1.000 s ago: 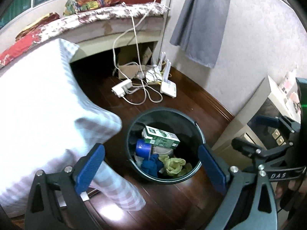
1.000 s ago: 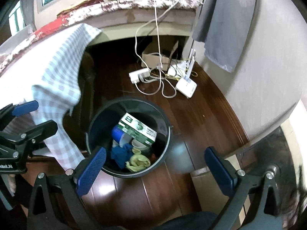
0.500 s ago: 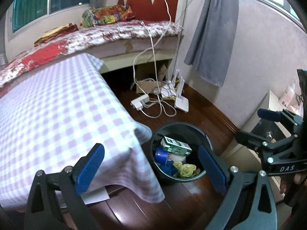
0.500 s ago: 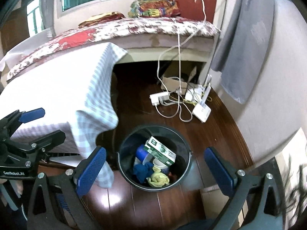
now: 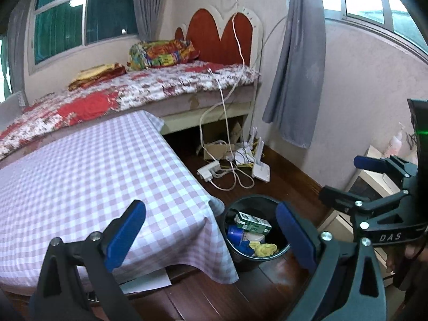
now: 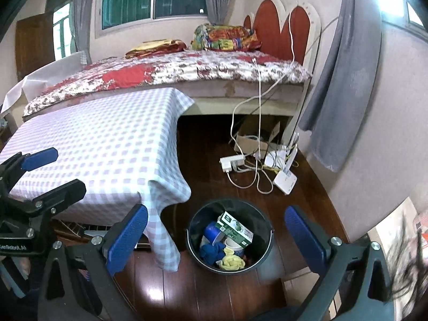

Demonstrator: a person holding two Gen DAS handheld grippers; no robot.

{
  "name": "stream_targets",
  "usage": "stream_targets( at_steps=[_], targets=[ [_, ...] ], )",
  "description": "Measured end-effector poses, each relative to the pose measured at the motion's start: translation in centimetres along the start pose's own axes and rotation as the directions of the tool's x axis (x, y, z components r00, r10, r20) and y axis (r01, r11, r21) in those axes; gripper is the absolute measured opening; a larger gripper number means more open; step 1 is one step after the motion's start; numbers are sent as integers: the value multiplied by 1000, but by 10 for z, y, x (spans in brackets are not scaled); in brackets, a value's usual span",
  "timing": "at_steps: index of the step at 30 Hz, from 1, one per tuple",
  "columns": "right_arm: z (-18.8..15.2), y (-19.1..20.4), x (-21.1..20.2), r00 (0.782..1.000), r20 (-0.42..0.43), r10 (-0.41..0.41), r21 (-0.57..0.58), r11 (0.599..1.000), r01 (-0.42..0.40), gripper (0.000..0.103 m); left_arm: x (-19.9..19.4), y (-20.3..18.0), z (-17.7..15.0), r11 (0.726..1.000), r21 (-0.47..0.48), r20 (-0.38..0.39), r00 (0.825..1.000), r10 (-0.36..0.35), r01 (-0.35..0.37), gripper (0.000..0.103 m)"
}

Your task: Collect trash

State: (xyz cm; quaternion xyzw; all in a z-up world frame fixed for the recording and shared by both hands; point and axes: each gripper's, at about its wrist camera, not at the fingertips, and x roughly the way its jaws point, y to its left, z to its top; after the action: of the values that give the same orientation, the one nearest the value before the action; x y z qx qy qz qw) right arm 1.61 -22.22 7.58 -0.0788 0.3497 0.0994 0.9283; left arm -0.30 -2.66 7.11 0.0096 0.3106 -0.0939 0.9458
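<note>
A dark round trash bin (image 5: pixel 242 260) (image 6: pixel 264 254) stands on the wood floor beside the table corner. Inside lie a green-and-white carton (image 5: pixel 252 222) (image 6: pixel 234 230), a blue cup (image 5: pixel 234 233) (image 6: pixel 209 231), blue cloth (image 6: pixel 212 251) and yellow crumpled trash (image 5: pixel 263 248) (image 6: pixel 232 262). My left gripper (image 5: pixel 211 235) is open and empty, raised over the table edge and bin. My right gripper (image 6: pixel 216 238) is open and empty, above the bin. Each gripper shows in the other's view: the right (image 5: pixel 374 187), the left (image 6: pixel 45 171).
A table with a lilac checked cloth (image 5: pixel 88 176) (image 6: pixel 107 139) is at the left. A bed (image 5: pixel 149 88) stands behind it. A power strip (image 6: pixel 232 162), cables, a white router (image 6: pixel 285 179) and a cardboard box (image 5: pixel 216 149) lie on the floor. A cabinet (image 5: pixel 374 179) is at the right.
Both grippers have risen and pulled back from the bin. The bin looks smaller and lower, and the tabletop, bed and windows have come into view. Both stay open and empty.
</note>
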Motion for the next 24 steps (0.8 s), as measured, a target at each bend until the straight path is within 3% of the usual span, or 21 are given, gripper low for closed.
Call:
stream_targets(
  at_steps=[10, 24],
  targets=[
    [1, 6, -33, 999, 53, 3, -1, 1000, -3, 103, -20, 4, -2, 999, -15, 30, 999, 38, -37, 99],
    [5, 4, -38, 998, 63, -3, 2, 1000, 3, 103, -21, 4, -4, 999, -20, 21, 999, 31, -30, 99]
  ],
)
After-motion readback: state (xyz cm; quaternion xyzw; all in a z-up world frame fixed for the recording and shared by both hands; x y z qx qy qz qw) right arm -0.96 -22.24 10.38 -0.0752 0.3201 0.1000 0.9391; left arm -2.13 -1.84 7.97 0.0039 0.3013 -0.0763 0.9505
